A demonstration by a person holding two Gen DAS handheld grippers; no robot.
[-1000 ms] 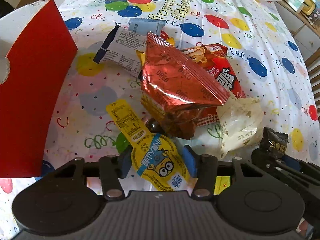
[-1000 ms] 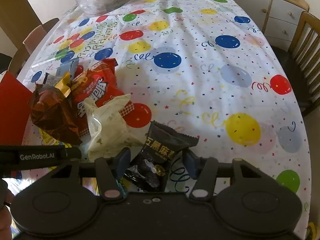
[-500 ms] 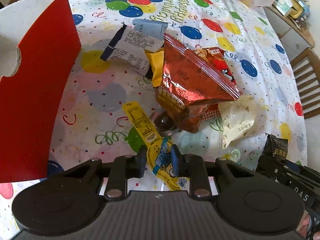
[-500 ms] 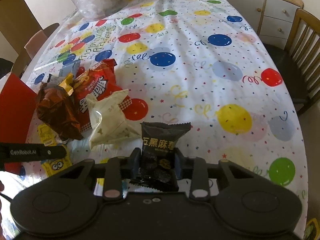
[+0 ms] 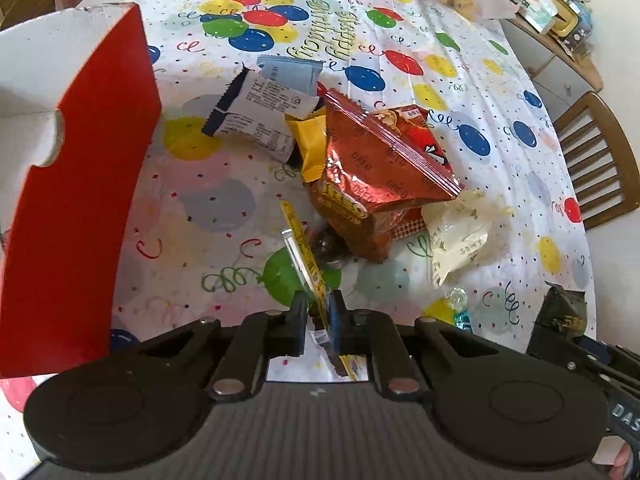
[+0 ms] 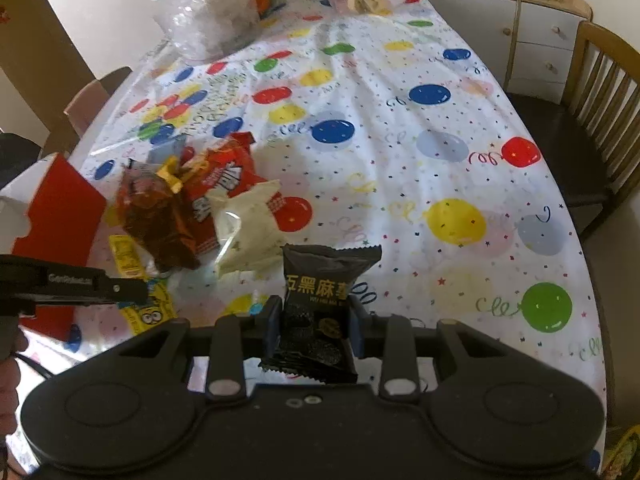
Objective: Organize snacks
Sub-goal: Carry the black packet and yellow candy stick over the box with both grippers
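Note:
My left gripper (image 5: 318,316) is shut on a yellow cartoon snack packet (image 5: 302,248), which stands edge-on, lifted off the balloon tablecloth (image 5: 224,208). The red box (image 5: 80,184) stands open at the left. Ahead lies a pile: a copper Oreo bag (image 5: 380,172), a white and blue wrapper (image 5: 256,120), a cream pouch (image 5: 460,236) and a small blue candy (image 5: 460,304). My right gripper (image 6: 314,322) is shut on a black snack packet (image 6: 324,280), held above the cloth. The left gripper's body (image 6: 80,284) shows at the left of the right wrist view, with the yellow packet (image 6: 154,312) under it.
Clear plastic bags (image 6: 216,20) with food sit at the table's far end. A wooden chair (image 6: 600,120) stands at the right edge, with a sideboard (image 6: 520,28) behind it. Another chair back (image 6: 92,100) is at the far left.
The left jaws closed on the yellow packet and raised it, turning it edge-on. The right jaws closed on the black packet and lifted it off the cloth.

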